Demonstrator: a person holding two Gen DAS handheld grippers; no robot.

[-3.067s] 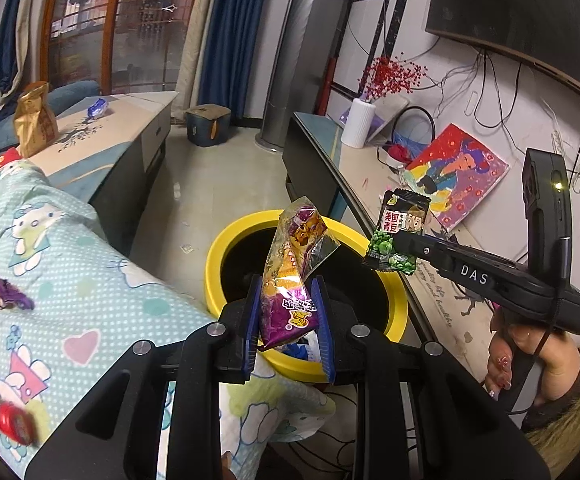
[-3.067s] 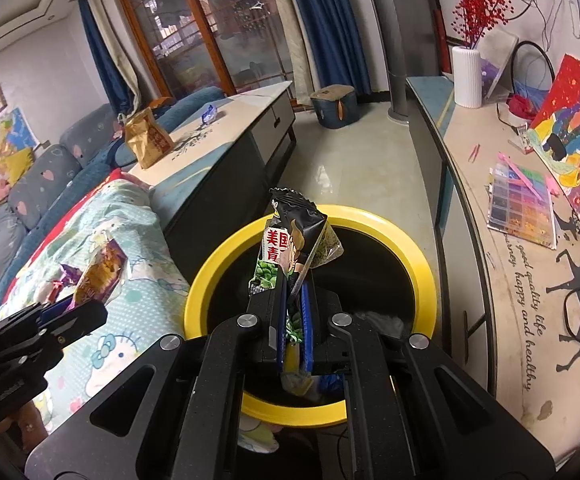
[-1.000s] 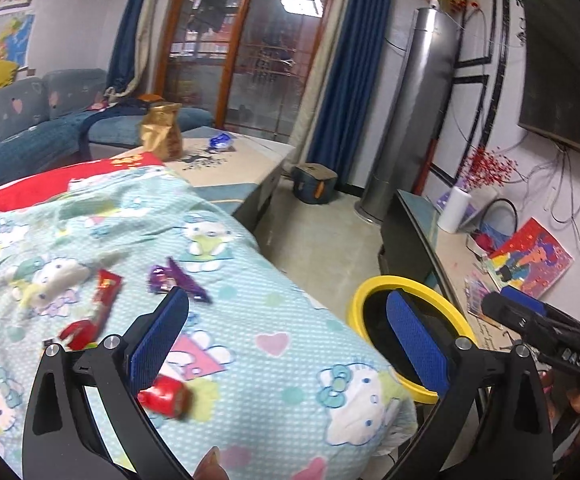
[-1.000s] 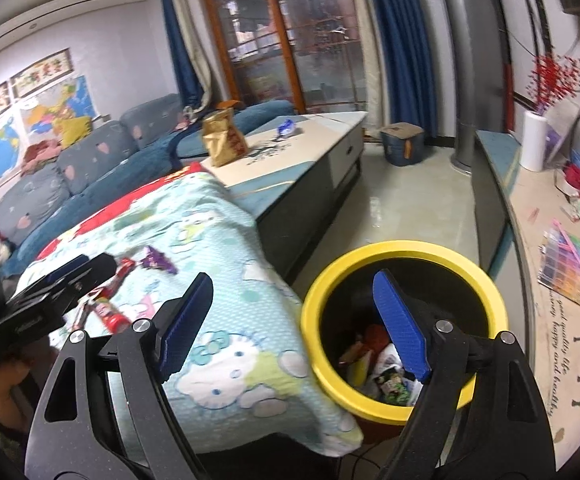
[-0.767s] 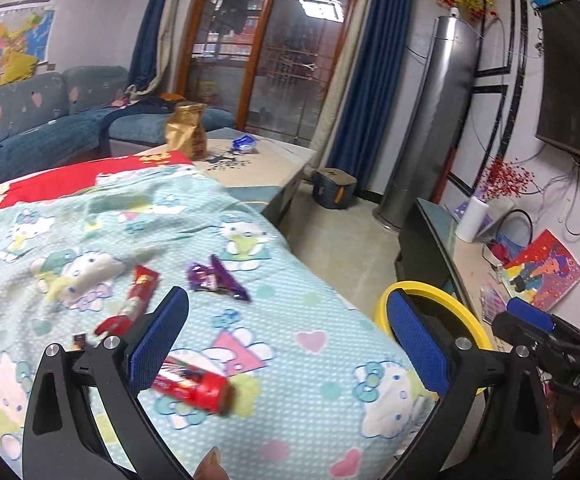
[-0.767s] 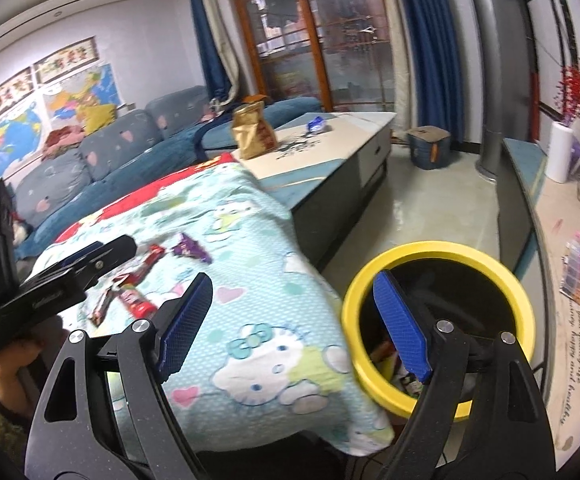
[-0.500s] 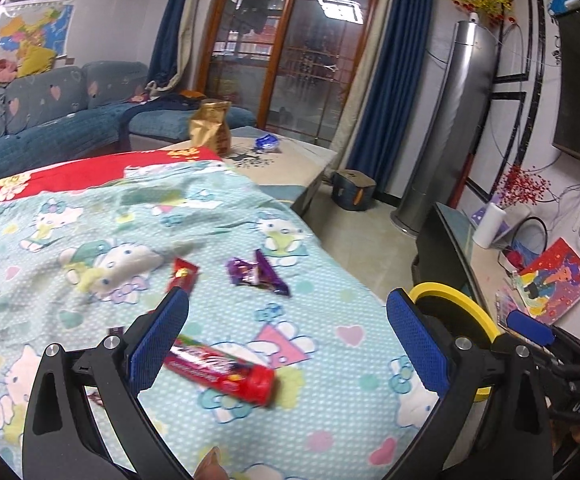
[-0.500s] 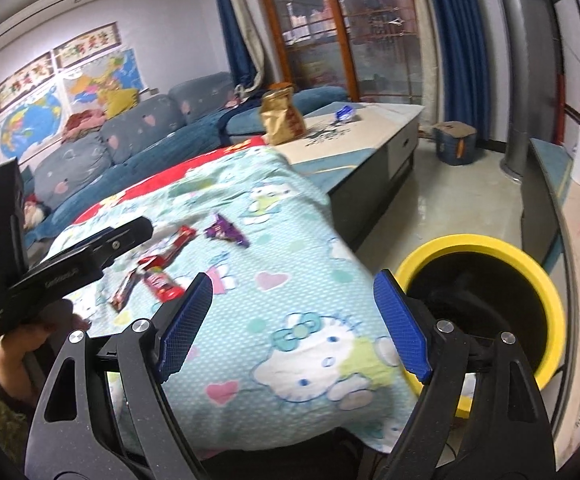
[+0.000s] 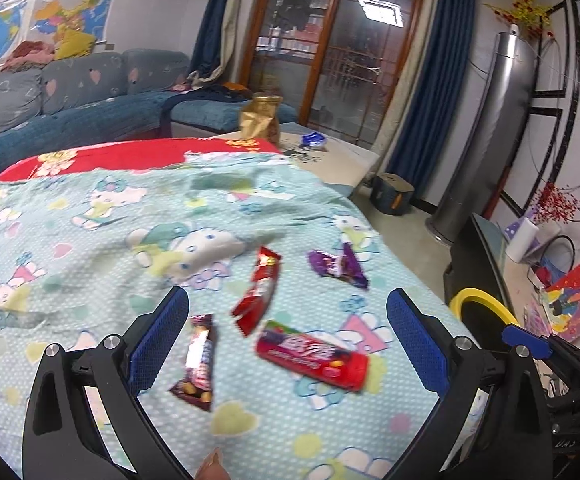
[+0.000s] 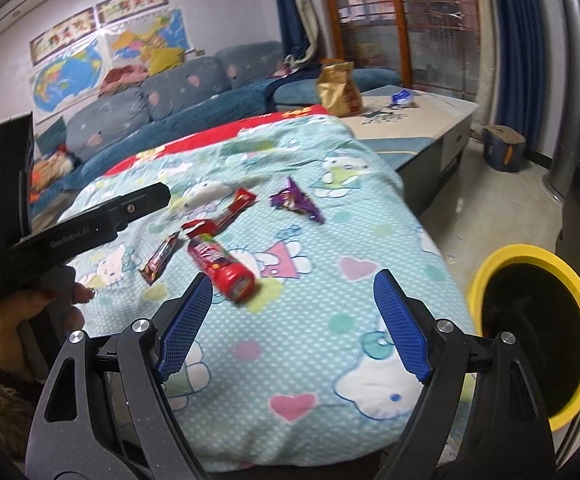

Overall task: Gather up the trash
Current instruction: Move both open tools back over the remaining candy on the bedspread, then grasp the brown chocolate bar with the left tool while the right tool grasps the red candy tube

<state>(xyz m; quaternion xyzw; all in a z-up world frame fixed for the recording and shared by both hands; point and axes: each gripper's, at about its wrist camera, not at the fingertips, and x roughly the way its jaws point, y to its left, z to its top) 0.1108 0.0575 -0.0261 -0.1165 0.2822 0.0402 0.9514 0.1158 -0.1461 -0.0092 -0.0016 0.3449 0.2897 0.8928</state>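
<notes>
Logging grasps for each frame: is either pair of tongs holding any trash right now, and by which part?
Nothing is held. The left tongs and right tongs both stand open and empty above the pale blue cartoon-print blanket.

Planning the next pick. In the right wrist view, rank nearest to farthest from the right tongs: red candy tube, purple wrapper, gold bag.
1. Red candy tube: on the blanket, just ahead of the right tongs, toward the left finger.
2. Purple wrapper: farther up the blanket, near centre.
3. Gold bag: upright on the low table beyond the blanket.
</notes>
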